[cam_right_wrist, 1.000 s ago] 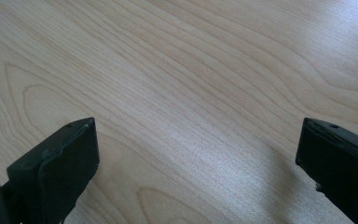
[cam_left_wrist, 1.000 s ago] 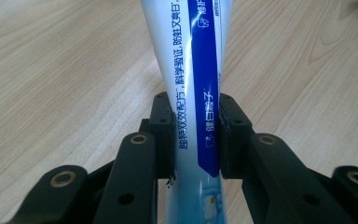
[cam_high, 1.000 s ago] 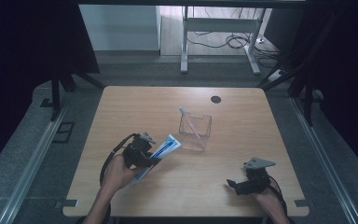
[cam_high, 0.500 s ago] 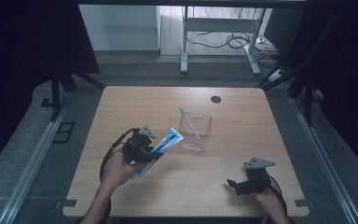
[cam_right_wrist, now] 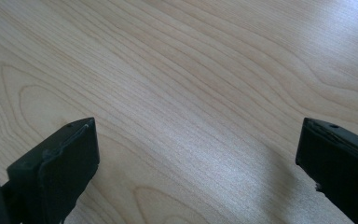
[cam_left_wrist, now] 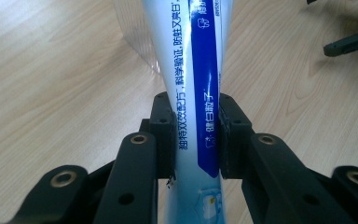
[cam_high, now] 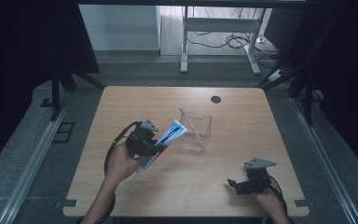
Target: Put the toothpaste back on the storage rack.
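The left gripper [cam_left_wrist: 193,135] squeezes one soft, flat tube [cam_left_wrist: 193,84], blue and white with shiny print, held up just beside the box [cam_high: 196,132]. The box is clear, hard plastic with square walls, and one thin pink brush [cam_high: 189,122] leans in it. The right gripper [cam_high: 237,184], well apart from the box, has wide open jaws over the smooth wooden table [cam_high: 242,116].

toothpaste tube [cam_left_wrist: 193,88] in left tool [cam_left_wrist: 195,135]: Chinese print along its length, black on white plus white on the blue stripe; too small to read reliably.
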The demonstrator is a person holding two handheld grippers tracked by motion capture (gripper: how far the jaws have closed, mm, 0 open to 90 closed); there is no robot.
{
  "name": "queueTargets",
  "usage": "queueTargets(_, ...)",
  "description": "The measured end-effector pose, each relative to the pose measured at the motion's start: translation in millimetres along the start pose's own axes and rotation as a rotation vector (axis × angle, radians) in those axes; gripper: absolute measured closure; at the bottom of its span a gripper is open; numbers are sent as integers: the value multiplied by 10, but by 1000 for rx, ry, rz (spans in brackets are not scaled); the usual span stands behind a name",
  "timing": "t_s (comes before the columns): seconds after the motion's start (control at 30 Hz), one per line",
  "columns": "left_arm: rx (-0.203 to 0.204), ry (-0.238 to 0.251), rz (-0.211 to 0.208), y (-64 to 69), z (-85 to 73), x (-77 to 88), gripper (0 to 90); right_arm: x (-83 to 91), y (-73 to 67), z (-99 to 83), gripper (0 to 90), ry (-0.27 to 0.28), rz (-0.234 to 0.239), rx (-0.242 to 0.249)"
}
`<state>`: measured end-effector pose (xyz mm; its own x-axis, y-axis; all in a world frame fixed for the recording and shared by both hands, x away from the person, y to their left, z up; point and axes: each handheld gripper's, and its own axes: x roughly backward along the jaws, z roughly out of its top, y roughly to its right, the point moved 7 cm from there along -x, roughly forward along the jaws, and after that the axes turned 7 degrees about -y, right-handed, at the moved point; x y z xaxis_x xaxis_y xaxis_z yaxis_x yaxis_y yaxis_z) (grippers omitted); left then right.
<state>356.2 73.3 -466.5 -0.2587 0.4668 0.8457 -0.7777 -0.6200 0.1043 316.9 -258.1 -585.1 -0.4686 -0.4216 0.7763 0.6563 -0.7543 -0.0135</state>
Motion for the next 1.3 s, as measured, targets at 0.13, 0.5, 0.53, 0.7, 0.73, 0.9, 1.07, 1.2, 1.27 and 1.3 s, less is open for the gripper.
queueTargets(0.13,-1,17,0,-3,66,11,718,0,-1,0,0,0,1,1)
queueTargets(0.5,-7,45,7,-11,230,30,719,5,3,1,0,4,4,-3)
queueTargets(0.53,-10,47,8,-15,241,31,719,4,3,1,0,3,4,-3)
queueTargets(0.7,-9,66,11,-36,319,43,720,3,2,2,0,4,7,-5)
queueTargets(0.73,-14,68,10,-42,335,48,719,2,2,1,0,3,7,-7)
queueTargets(0.9,-17,85,15,-60,444,62,720,2,-4,2,0,5,10,-4)
queueTargets(1.07,-27,102,20,-63,570,56,720,2,-1,4,0,6,10,-1)
queueTargets(1.2,-31,115,21,-62,662,23,720,2,-1,1,0,5,12,-3)
queueTargets(1.27,-34,117,25,-60,702,-2,720,3,1,3,0,7,13,-2)
queueTargets(1.3,-38,117,27,-62,724,-14,720,3,2,3,0,7,12,-2)
